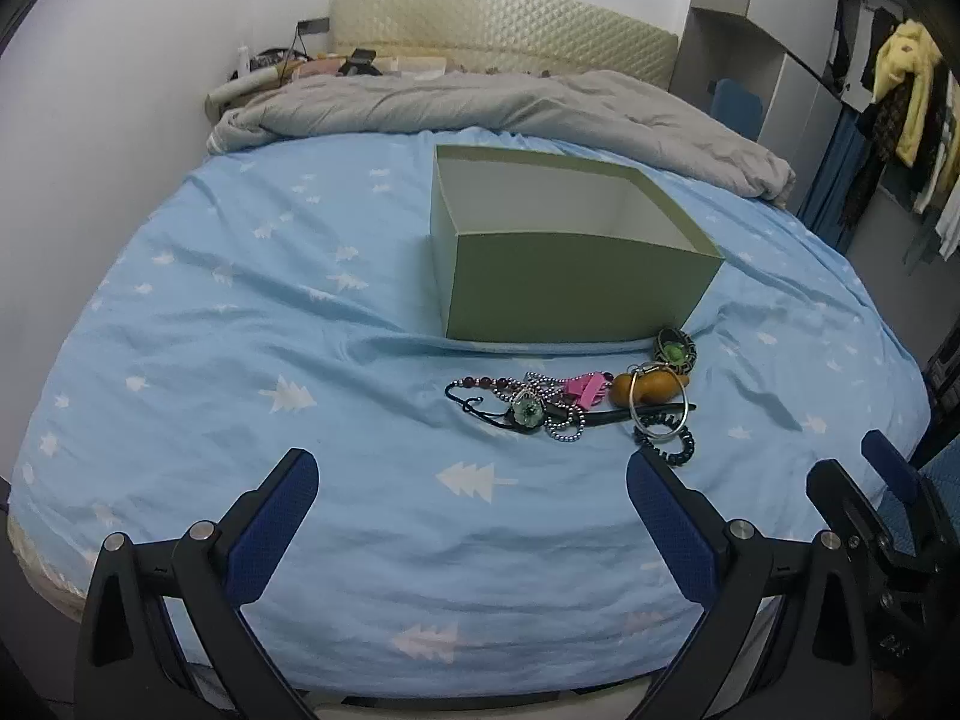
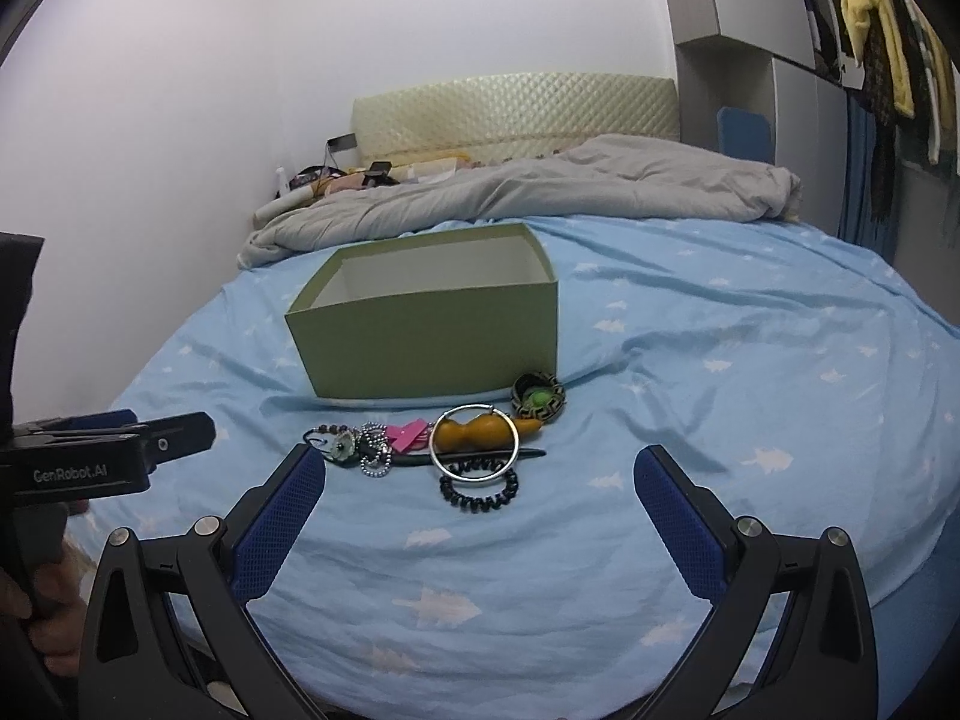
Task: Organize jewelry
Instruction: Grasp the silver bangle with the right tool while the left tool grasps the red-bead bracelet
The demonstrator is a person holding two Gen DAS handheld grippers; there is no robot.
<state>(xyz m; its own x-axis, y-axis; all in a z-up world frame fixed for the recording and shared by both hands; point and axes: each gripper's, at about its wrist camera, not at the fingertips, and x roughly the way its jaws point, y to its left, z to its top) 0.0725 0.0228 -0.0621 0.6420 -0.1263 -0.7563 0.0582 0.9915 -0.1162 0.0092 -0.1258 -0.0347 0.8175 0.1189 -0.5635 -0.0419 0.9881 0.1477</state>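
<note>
Small heap of mixed jewelry [image 2: 432, 447] on the light-blue bed sheet with white tree print [image 1: 240, 360], lying ahead of both tongs and touched by neither. Within the heap: a thin silver metal bangle [image 2: 475, 443] leaning over an amber gourd-shaped pendant [image 2: 480, 429]; a black coiled spiral hair tie [image 2: 478, 493], the piece nearest the right tongs; a dark slender hair stick [image 2: 486, 456]; a silver-grey beaded chain [image 2: 375, 450]; a pale green flower charm [image 2: 343, 447]; a bright pink plastic clip [image 2: 407, 435]; and a round dark ornament with a green centre [image 2: 538, 399], farthest from the tongs and just beside the box. Open pale-green cardboard box [image 2: 432, 342] with white interior, directly beyond the heap, upright, its floor hidden by the near wall.

Right tongs [image 2: 480, 480]: blue-padded fingers spread wide, holding nothing, poised above the sheet with the heap between and just beyond the tips. Left tongs [image 1: 471, 483]: likewise spread wide and empty, the heap lying ahead toward its right finger. The left tongs, gripped by a hand [image 2: 36, 606], appears at the left edge of the right wrist view. Crumpled grey duvet [image 1: 510, 108] and cream quilted headboard [image 1: 498, 24] lie beyond the box.
</note>
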